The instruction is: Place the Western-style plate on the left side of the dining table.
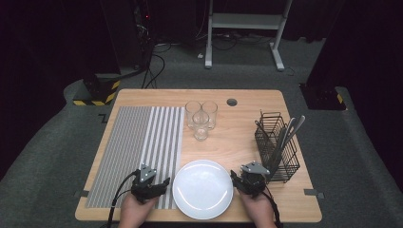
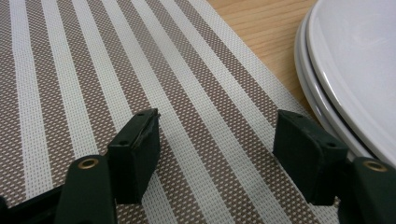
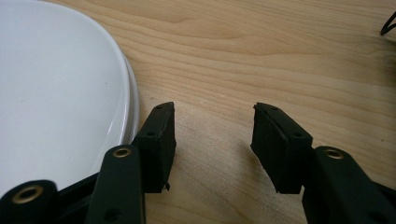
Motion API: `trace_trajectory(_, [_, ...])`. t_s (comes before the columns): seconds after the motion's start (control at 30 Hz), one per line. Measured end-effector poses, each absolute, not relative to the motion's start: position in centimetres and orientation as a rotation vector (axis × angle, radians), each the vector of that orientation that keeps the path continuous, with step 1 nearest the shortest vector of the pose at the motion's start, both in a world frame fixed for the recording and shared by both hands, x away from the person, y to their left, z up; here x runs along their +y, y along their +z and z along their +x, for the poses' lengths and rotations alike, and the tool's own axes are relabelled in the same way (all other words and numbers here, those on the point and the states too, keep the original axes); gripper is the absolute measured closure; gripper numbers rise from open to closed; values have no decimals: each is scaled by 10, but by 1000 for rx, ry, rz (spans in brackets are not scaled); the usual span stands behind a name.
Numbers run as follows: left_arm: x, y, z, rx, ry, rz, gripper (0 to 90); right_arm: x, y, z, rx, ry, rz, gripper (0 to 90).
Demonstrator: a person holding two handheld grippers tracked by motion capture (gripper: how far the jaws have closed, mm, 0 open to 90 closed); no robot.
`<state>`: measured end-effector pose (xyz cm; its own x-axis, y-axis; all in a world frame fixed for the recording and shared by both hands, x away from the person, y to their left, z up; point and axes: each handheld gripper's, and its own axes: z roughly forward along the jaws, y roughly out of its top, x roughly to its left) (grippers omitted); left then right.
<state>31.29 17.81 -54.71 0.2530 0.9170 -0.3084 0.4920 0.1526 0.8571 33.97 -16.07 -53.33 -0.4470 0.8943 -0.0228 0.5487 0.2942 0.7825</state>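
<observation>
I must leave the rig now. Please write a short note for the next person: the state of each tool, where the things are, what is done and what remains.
Left tool: open, nothing between its jaws, low over the striped placemat, beside the plates.
Right tool: open, holding nothing, over bare table at the plates' other side.
White plates: stacked, at the near edge between both tools.
Three glasses: grouped at the back.
Cutlery: in the wire basket at the right.
Done: nothing appears set on the placemat.
Left: probably everything, plates first.

The table [image 1: 237, 142] is evenly lit from above against a dark room, with soft glare on the plate [image 1: 203, 189].
</observation>
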Motion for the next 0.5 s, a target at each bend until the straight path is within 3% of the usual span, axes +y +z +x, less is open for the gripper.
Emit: trace_trajectory(0.5, [174, -549, 312, 1378, 557, 1512, 319, -162, -533, 340, 2105, 1017, 1298, 485])
